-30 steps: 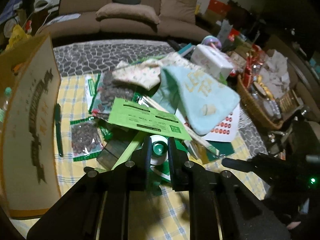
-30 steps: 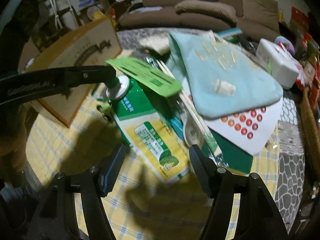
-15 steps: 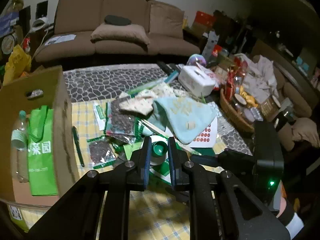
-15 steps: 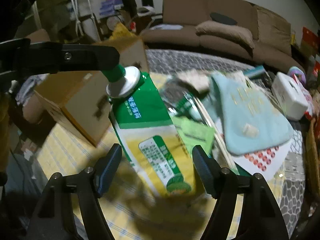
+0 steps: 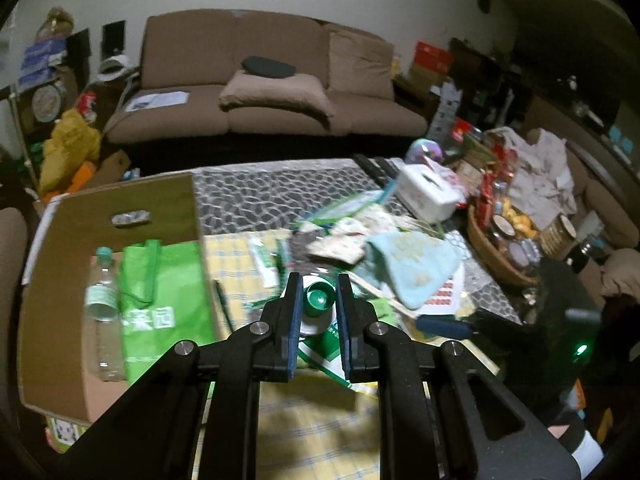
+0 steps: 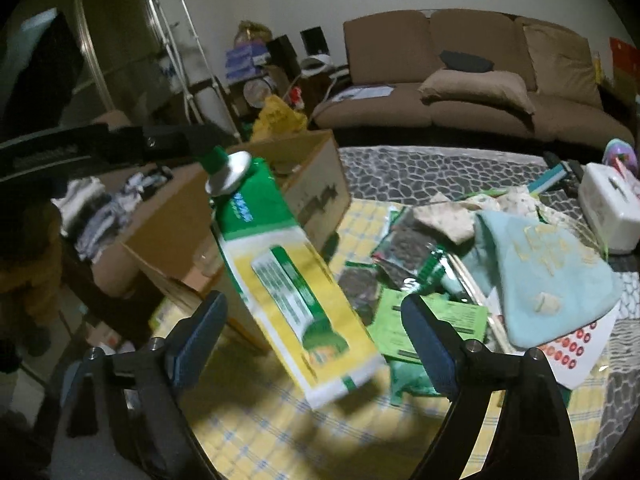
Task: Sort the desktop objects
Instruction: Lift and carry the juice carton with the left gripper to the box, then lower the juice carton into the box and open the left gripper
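The left gripper [image 5: 318,300] pinches the green cap [image 5: 319,299] of a green-and-yellow refill pouch [image 6: 288,280], which hangs tilted above the yellow checked bench [image 6: 248,432]. The right gripper [image 6: 314,344] is spread wide around its lower end, seemingly not touching. Beyond stands the cardboard box [image 6: 316,188], then the blurred clutter and a light-blue cloth [image 6: 548,276].
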Demonstrator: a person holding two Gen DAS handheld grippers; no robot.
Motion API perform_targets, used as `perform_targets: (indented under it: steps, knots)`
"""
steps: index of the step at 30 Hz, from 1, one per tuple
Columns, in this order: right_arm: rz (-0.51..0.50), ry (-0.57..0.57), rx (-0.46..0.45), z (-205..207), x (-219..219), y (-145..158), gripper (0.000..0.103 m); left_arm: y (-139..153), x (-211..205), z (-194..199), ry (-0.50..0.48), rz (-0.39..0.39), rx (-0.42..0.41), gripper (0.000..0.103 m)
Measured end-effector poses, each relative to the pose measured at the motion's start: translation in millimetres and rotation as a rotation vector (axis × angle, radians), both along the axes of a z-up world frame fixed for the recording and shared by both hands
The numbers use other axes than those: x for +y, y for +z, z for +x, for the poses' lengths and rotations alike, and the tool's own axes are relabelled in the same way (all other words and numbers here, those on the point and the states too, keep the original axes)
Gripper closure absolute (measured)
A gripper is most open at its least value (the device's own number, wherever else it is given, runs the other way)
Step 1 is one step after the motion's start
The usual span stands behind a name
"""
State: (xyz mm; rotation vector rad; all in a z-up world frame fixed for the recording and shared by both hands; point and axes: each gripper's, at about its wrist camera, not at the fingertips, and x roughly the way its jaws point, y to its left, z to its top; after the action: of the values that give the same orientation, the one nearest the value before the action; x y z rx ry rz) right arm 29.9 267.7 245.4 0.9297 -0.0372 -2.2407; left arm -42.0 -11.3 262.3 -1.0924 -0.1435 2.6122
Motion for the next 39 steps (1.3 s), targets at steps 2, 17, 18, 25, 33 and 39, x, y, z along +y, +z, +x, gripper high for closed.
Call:
perform_targets:
  steps: [2, 17, 18, 25, 33, 39]
  knots:
    - [-0.002, -0.004, 0.002, 0.4, -1.4, 1.0, 0.013, 2.9, -17.8, -0.8, 0.032, 0.002, -0.003, 0.088]
    - [0.056, 0.049, 0.009, 4.9, -26.4, -8.0, 0.013, -17.5, -182.5, 8.6, 0.353, 0.199, -0.008, 0.088]
    - [0.062, 0.049, 0.005, 4.1, -27.0, -9.9, 0.013, -24.9, -192.0, 8.3, 0.373, 0.214, -0.024, 0.088]
    - [0.080, 0.049, -0.006, 3.9, -27.9, -14.4, 0.013, -79.7, -228.6, 7.1, 0.461, 0.269, -0.143, 0.089]
    - [0.100, 0.057, -0.012, 4.1, -31.9, -18.3, 0.013, -104.8, -246.9, 11.8, 0.524, 0.234, -0.229, 0.093]
    - [0.130, 0.071, 0.002, 8.3, -37.8, -21.2, 0.013, -118.9, -249.8, 9.1, 0.562, 0.161, -0.322, 0.098]
